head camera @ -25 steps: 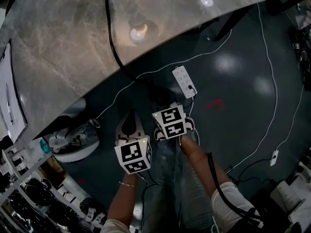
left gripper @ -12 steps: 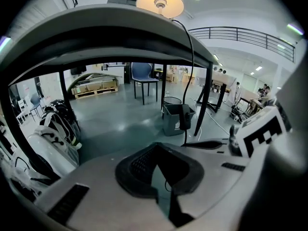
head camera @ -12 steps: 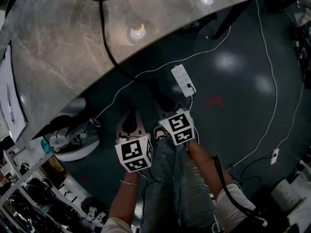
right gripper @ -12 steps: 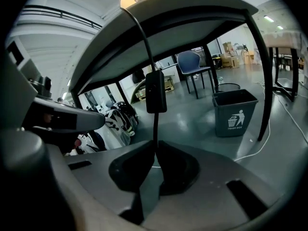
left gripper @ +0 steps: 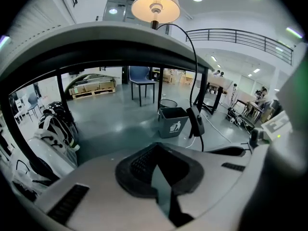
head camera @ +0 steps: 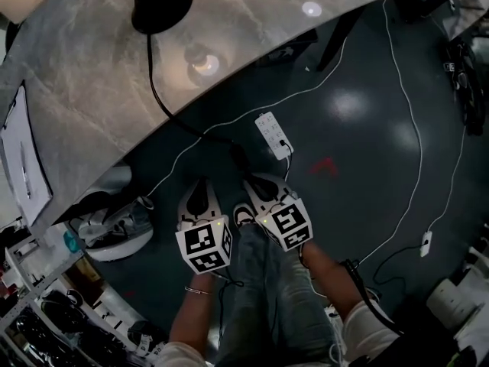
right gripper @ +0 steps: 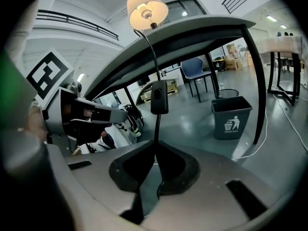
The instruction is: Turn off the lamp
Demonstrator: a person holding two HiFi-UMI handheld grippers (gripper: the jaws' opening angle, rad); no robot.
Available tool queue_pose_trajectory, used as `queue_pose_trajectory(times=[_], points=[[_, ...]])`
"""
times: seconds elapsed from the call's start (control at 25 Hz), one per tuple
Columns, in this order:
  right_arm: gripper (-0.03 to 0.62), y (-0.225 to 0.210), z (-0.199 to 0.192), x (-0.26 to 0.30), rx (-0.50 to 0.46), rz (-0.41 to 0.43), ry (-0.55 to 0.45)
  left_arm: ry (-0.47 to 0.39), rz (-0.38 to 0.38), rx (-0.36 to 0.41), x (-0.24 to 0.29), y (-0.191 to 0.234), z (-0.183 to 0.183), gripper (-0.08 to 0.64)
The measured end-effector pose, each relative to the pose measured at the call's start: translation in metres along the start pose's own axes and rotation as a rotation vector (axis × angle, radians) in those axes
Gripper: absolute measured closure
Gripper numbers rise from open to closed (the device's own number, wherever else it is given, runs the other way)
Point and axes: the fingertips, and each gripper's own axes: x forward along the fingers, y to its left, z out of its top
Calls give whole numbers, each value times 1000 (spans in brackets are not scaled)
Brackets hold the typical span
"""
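Note:
The lamp is lit: its shade (left gripper: 155,4) glows above the table edge, and in the right gripper view the shade (right gripper: 147,9) shows too. Its black base (head camera: 160,6) stands on the marble table (head camera: 92,105). The black cord (head camera: 172,105) drops off the table toward the floor. An inline switch (right gripper: 159,96) hangs on the cord just above my right gripper (right gripper: 155,150), whose jaws are shut with the cord running down between them. My left gripper (left gripper: 159,172) is shut and holds nothing; the switch (left gripper: 196,121) hangs ahead of it to the right. From the head, left gripper (head camera: 196,189) and right gripper (head camera: 258,183) sit side by side.
A white power strip (head camera: 273,134) lies on the dark floor under the table edge, with thin white cables (head camera: 405,105) trailing across. A grey trash bin (left gripper: 174,121) stands beyond the table. Bags and clutter (head camera: 107,224) crowd the left. Black table legs (right gripper: 257,85) stand to the right.
My right gripper has risen and shifted right and nearer to me. The left gripper has lifted slightly. The head view has swung so the lamp base shows more fully.

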Motion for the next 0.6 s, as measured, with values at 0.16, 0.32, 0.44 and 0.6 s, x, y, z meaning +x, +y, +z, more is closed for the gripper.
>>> queue_pose_trajectory(times=[0.16,0.32,0.44,0.6], points=[[577,13,18,-24,3,18,-10,13,-9,39,-20,-14,13,566],[577,20,42,-45,14,13,-22,3,-23,43,-40,-28,33,566],[577,25,52,-54,17,11,-30,-20,-41,41,-53,-37,49,566],[577,32,54,-55,14,14,-23,-26,-77,36,-61,-44,61,566]])
